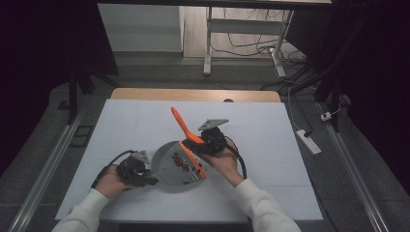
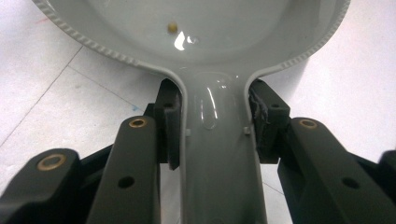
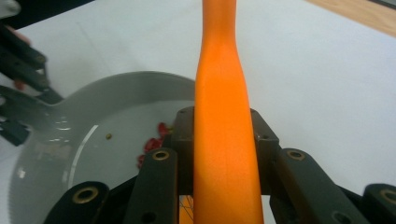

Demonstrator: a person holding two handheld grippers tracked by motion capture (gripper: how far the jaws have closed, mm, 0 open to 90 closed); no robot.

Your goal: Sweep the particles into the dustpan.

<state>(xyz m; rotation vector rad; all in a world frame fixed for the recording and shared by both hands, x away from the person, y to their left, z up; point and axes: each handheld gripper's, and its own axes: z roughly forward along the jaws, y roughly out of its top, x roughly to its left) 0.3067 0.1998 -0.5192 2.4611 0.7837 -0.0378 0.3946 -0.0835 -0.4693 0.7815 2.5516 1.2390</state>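
A grey pan (image 1: pixel 169 169) rests on the white table cover, with small red bits (image 1: pixel 181 159) inside it. My left gripper (image 1: pixel 149 180) is shut on the pan's handle (image 2: pixel 217 140), and its pads (image 2: pixel 169 135) press on both sides of it. My right gripper (image 1: pixel 202 143) is shut on an orange spatula (image 1: pixel 186 129), whose handle rises up and to the left while its head (image 1: pixel 194 164) lies over the pan's right side. The right gripper view looks along that orange handle (image 3: pixel 223 130), with the pan (image 3: pixel 93 112) and the red bits (image 3: pixel 152 142) to its left.
The white cover (image 1: pixel 135 121) spreads wide around the pan, and a wooden table edge (image 1: pixel 193 94) borders it at the back. A power strip (image 1: pixel 309 141) lies on the floor to the right. Desk legs and cables (image 1: pixel 241 43) stand beyond the table.
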